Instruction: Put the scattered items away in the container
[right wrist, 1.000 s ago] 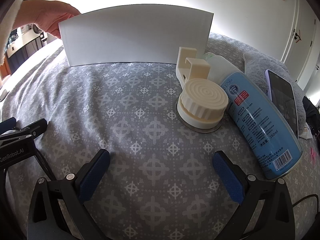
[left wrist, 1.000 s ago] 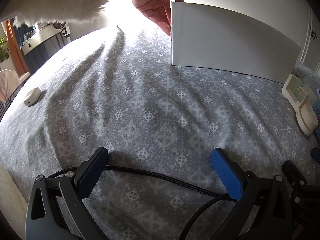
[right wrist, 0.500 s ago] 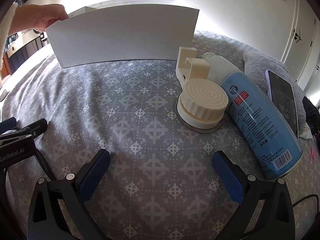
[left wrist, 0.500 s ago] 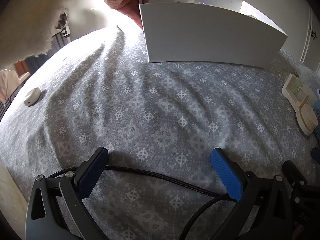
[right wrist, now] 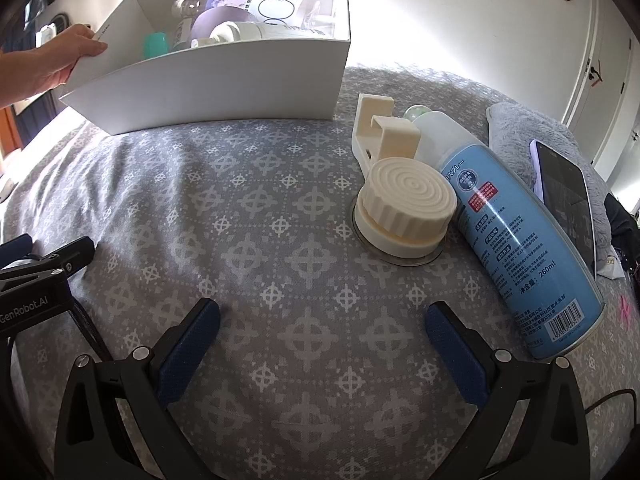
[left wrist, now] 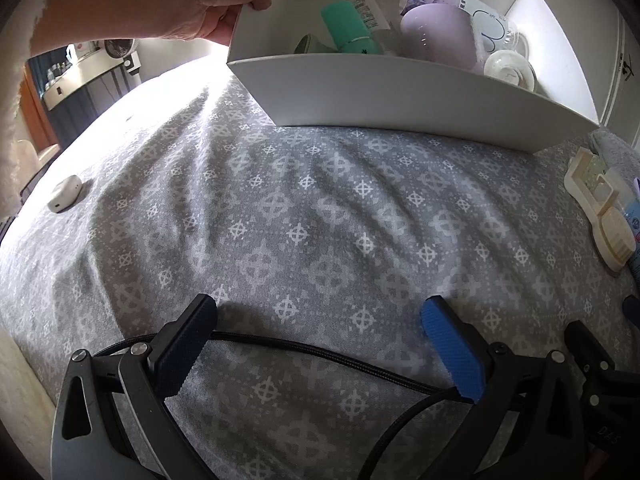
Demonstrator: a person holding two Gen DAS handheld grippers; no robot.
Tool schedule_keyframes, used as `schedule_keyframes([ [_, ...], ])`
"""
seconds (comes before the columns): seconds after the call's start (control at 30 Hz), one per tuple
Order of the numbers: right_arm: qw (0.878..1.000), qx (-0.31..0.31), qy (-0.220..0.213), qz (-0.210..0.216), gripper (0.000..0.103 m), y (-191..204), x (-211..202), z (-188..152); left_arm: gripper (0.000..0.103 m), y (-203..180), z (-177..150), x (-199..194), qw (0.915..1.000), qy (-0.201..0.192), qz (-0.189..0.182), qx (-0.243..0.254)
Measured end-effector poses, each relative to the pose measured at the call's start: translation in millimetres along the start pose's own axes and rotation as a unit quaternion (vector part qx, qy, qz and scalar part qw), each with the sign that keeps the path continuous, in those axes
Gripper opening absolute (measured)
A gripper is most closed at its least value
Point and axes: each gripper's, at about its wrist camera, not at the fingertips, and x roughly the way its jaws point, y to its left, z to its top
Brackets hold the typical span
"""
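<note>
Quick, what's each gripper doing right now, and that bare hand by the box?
Left gripper: open, holding nothing.
Right gripper: open, holding nothing.
Bare hand: gripping the end wall of the white box, tipping it toward the cameras.

— What lies ahead of the right gripper (right wrist: 322,330)?

— Patterned grey bedding (right wrist: 248,240), and its blue-padded fingers stand wide apart with nothing between them.

— And the white box (right wrist: 224,84)?

— Tipped toward the camera at the far side, a bare hand (right wrist: 56,66) gripping its left edge. Bottles and a teal item show inside.

— What is loose?

— A cream suction-cup holder (right wrist: 400,204) touching a blue spray can (right wrist: 516,248) lying on its side. A phone (right wrist: 568,196) leans on a grey plush cushion (right wrist: 520,136) beyond.
</note>
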Motion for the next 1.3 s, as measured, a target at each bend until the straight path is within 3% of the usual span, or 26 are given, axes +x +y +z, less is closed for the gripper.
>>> schedule_keyframes([
  [1.3, 1.0, -0.003, 0.002, -0.001, 0.103, 3.6, 3.6, -4.9, 0.103, 1.4, -1.1, 5.6, 1.0, 0.0, 0.0, 0.003],
])
